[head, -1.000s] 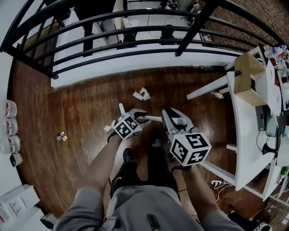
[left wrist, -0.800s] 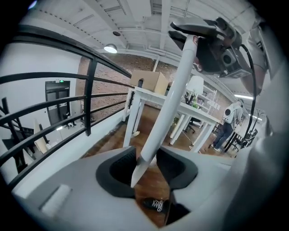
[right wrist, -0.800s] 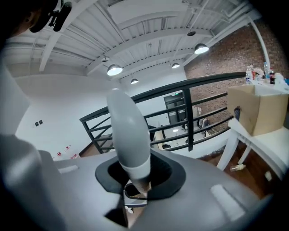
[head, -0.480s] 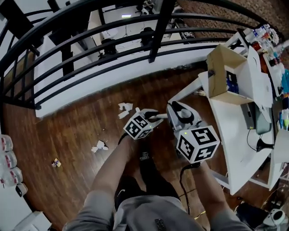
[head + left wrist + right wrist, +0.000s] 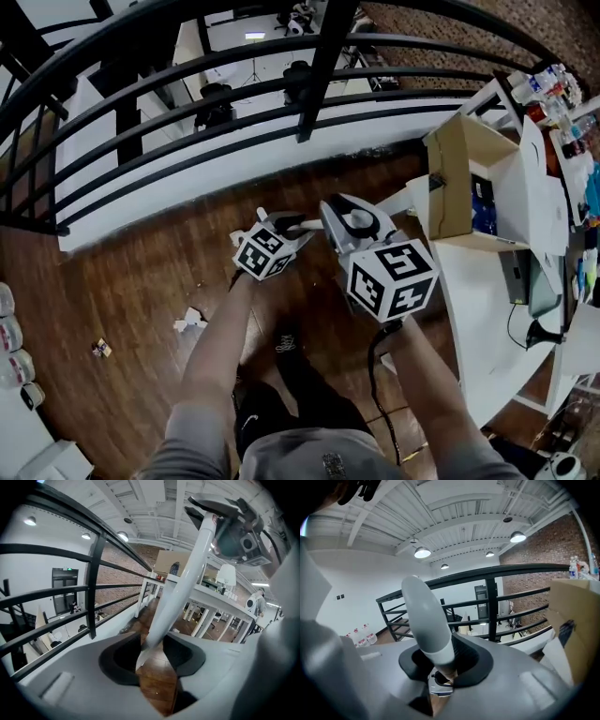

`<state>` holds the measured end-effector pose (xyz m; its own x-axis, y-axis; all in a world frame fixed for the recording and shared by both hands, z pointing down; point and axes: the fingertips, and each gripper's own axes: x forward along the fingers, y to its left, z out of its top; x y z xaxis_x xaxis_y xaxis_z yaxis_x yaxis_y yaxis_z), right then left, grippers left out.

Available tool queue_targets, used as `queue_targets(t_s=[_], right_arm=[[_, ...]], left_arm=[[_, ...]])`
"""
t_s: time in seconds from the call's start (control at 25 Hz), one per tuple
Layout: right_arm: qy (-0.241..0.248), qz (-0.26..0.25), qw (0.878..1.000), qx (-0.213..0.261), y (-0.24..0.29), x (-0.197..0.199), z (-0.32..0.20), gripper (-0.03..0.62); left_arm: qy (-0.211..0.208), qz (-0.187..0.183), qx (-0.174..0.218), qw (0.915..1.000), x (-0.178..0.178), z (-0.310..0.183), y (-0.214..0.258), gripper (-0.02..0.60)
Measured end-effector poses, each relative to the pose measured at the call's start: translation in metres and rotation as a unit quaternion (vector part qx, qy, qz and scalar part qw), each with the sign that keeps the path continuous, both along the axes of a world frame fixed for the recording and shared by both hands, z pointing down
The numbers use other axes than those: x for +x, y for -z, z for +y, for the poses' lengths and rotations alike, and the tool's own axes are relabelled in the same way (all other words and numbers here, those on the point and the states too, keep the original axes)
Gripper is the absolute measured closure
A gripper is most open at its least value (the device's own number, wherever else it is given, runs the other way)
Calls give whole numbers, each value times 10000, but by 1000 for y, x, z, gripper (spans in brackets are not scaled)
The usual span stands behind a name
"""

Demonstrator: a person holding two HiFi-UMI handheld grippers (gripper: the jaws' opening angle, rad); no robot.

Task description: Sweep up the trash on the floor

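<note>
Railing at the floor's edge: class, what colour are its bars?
Black. The railing shows best in the head view.

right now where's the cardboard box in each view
Head view: cardboard box at upper right, on the end of the white table.
Left gripper view: small, just above centre.
Right gripper view: large, at the right edge.
Shared landmark: the black railing, which lies left of the box in all three views.
</note>
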<state>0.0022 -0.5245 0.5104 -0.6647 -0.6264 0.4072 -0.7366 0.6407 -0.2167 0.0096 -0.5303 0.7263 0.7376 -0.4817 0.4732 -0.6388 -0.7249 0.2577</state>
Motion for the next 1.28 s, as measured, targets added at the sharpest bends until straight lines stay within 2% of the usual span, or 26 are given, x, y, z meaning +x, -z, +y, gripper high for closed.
queue_targets(t_s=[0.16, 0.36, 0.68, 0.96, 1.12, 1.28], right_arm=[[347, -227, 9987, -306, -14, -34, 1, 531], [872, -435, 9936, -574, -24, -86, 33, 530], [1926, -351, 9794, -490, -14, -197, 119, 530], [2419, -401, 9681, -519, 35, -296, 188, 531], [2616, -334, 9629, -582, 84, -386, 220, 530], [2621, -305, 9633, -485, 115, -472, 289, 530]], left_arm=[[383, -134, -216, 9989, -45, 12, -13, 431], [858, -309, -394, 9951, -106, 53, -23, 431], [1709, -436, -583, 9826, -211, 139, -16, 431], [2080, -421, -416, 9763, -311, 213, 34, 434], [2242, -299, -375, 9734, -397, 247, 84, 434], [2077, -297, -330, 9772, -480, 313, 113, 437]])
